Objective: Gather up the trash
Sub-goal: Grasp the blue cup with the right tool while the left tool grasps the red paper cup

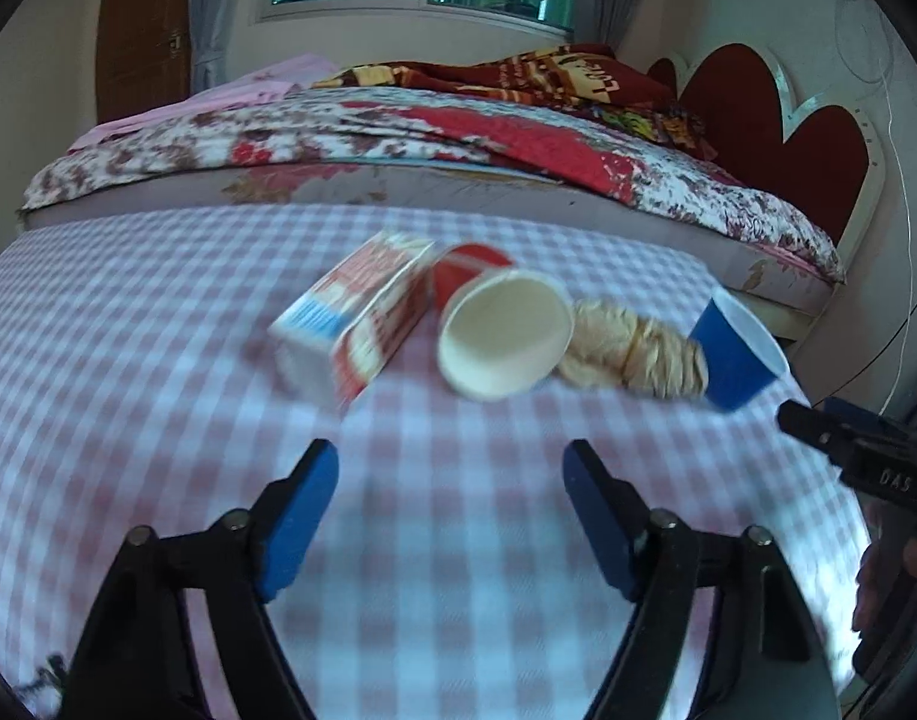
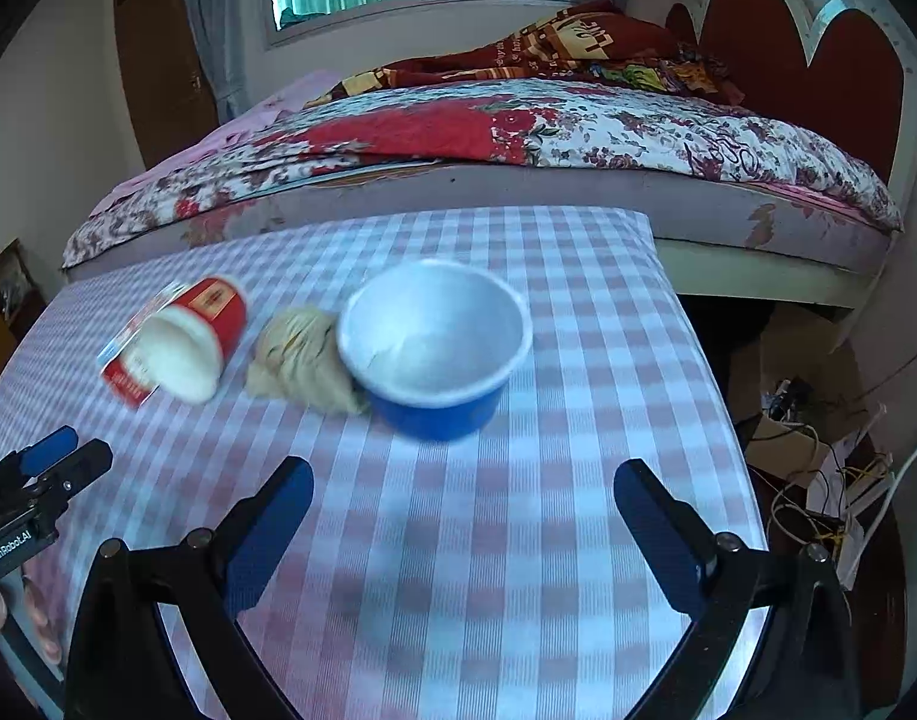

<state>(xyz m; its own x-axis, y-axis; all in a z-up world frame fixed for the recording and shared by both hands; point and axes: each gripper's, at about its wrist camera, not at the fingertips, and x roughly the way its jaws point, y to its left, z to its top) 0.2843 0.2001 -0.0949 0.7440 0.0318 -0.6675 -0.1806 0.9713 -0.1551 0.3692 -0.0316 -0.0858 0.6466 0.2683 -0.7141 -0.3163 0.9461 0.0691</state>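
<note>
A red paper cup (image 1: 500, 333) lies on its side on the checked table (image 1: 158, 360), mouth toward me. A red and white carton (image 1: 356, 318) lies left of it. A crumpled tan wrapper (image 1: 638, 354) lies to its right, touching a blue cup (image 1: 737, 354). My left gripper (image 1: 452, 468) is open and empty, just short of the red cup. In the right wrist view the blue cup (image 2: 434, 348) stands upright ahead of my open, empty right gripper (image 2: 461, 489), with the wrapper (image 2: 302, 360), red cup (image 2: 194, 342) and carton (image 2: 122, 372) to the left.
A bed with a floral quilt (image 1: 458, 144) and a red headboard (image 2: 818, 72) stands beyond the table (image 2: 608, 360). Cables and clutter (image 2: 818, 468) lie on the floor past the table's right edge. The other gripper shows at each view's side: the right one (image 1: 848, 450), the left one (image 2: 44, 480).
</note>
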